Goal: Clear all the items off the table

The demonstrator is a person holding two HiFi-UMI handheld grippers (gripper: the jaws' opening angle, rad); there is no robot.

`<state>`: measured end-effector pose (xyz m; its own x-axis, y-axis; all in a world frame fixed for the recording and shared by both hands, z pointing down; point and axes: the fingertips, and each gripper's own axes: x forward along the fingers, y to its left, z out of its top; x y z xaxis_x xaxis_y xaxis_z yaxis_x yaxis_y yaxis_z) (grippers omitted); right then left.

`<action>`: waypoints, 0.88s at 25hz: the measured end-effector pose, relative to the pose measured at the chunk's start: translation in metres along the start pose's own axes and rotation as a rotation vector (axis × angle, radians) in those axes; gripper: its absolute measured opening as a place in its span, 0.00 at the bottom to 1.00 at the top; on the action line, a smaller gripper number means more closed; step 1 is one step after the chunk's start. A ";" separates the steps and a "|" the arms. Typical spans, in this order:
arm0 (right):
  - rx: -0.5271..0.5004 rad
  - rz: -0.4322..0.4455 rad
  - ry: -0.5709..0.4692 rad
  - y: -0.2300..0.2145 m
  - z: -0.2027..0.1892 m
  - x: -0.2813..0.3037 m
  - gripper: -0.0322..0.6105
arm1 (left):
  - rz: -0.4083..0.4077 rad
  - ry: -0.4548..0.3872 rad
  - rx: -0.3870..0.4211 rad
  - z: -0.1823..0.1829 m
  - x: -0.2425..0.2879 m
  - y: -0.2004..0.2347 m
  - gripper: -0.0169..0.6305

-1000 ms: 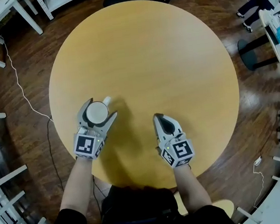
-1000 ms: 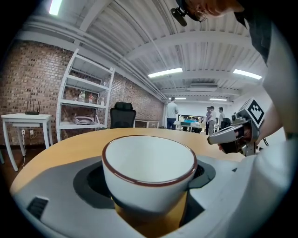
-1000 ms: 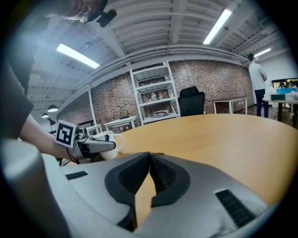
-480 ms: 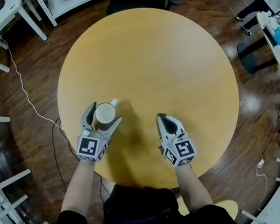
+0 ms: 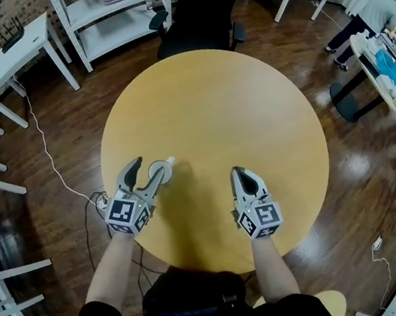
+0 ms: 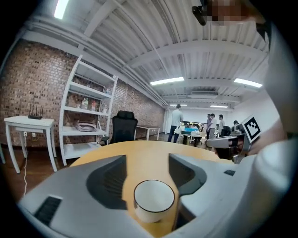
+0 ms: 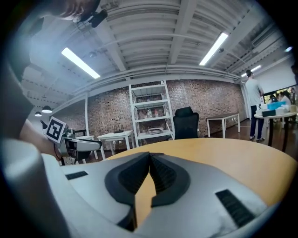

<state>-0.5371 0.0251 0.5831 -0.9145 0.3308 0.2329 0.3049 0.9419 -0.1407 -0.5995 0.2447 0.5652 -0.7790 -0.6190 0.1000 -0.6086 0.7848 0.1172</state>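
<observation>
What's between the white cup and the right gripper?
Nothing. The head view shows only bare round wooden table between the white cup and the right gripper.

place: probably open-plan office or lab | cues: brick wall (image 6: 28, 79); white shelving (image 5: 124, 23); black office chair (image 5: 199, 18); strip lights (image 6: 166, 82)

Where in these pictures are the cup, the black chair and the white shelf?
cup (image 6: 154, 199), left gripper view, on its white inside.
black chair (image 6: 125, 128), left gripper view, on its backrest.
white shelf (image 5: 118, 29), head view, on its lower board.
</observation>
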 end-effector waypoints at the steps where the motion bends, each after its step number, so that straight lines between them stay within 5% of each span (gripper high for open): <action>1: -0.001 0.011 -0.014 0.002 0.005 -0.003 0.06 | 0.029 0.000 0.005 0.006 -0.005 0.003 0.28; 2: -0.005 0.023 -0.028 0.004 0.011 -0.006 0.06 | 0.056 0.000 0.000 0.011 -0.011 0.006 0.03; 5: -0.025 0.036 -0.073 0.004 0.034 -0.014 0.06 | 0.059 -0.019 -0.038 0.027 -0.022 0.004 0.03; 14: -0.069 0.022 -0.183 0.002 0.088 -0.079 0.06 | 0.060 -0.138 0.029 0.084 -0.058 -0.052 0.03; 22: -0.074 -0.041 -0.259 -0.014 0.108 -0.152 0.06 | -0.025 -0.227 0.019 0.114 -0.081 -0.124 0.03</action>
<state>-0.4312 -0.0442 0.4458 -0.9610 0.2758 -0.0183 0.2764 0.9590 -0.0633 -0.4777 0.2011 0.4299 -0.7765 -0.6171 -0.1275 -0.6290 0.7712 0.0978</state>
